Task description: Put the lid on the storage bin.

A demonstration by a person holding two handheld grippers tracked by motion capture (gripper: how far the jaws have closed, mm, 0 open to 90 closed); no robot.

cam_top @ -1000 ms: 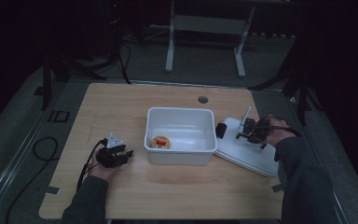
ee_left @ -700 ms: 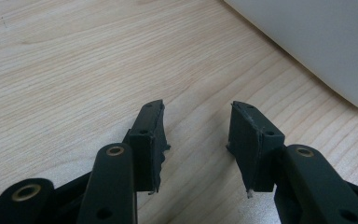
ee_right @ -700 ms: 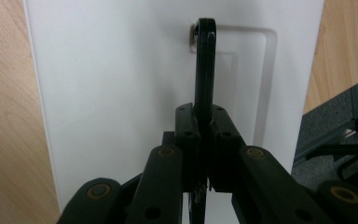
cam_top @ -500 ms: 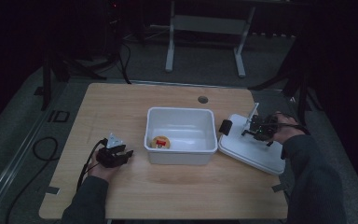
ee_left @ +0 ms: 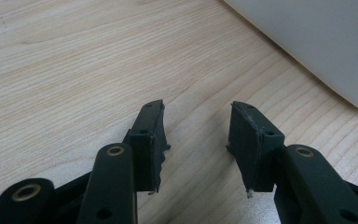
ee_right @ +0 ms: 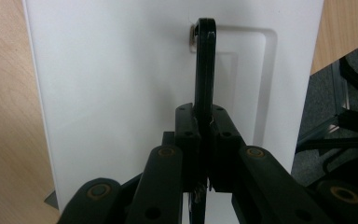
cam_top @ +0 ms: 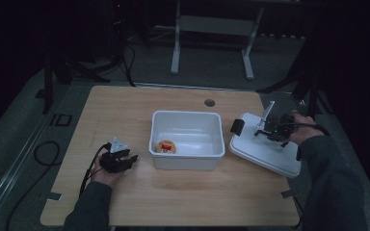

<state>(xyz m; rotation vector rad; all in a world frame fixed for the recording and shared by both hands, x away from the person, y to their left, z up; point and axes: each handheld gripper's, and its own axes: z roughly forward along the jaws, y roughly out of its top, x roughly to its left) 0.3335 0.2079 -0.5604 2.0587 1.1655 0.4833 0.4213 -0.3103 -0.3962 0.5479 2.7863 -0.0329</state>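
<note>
A white bin (cam_top: 185, 162) stands mid-table with a small round yellow and red item (cam_top: 165, 147) on its floor. Right of the bin lies a white lid (cam_top: 262, 153), tilted, with a black handle (cam_top: 237, 126). My right gripper (cam_top: 270, 129) is shut on that handle. The right gripper view has the thin handle (ee_right: 205, 65) standing edge-on between the closed jaws of the right gripper (ee_right: 204, 116), over the lid (ee_right: 121, 93). My left gripper (cam_top: 127, 160) rests on the table left of the bin. It is open and empty (ee_left: 198, 121), with the bin wall (ee_left: 317, 42) ahead.
The wooden table (cam_top: 125, 115) has a round cable hole (cam_top: 209, 102) behind the bin. The lid overhangs the table's right edge. A metal stand (cam_top: 212, 29) is on the dark floor beyond the table, and a cable (cam_top: 43, 154) lies to the left.
The right gripper has risen a little and drifted right with the handle, and the lid has shifted with it. The left gripper has stayed put.
</note>
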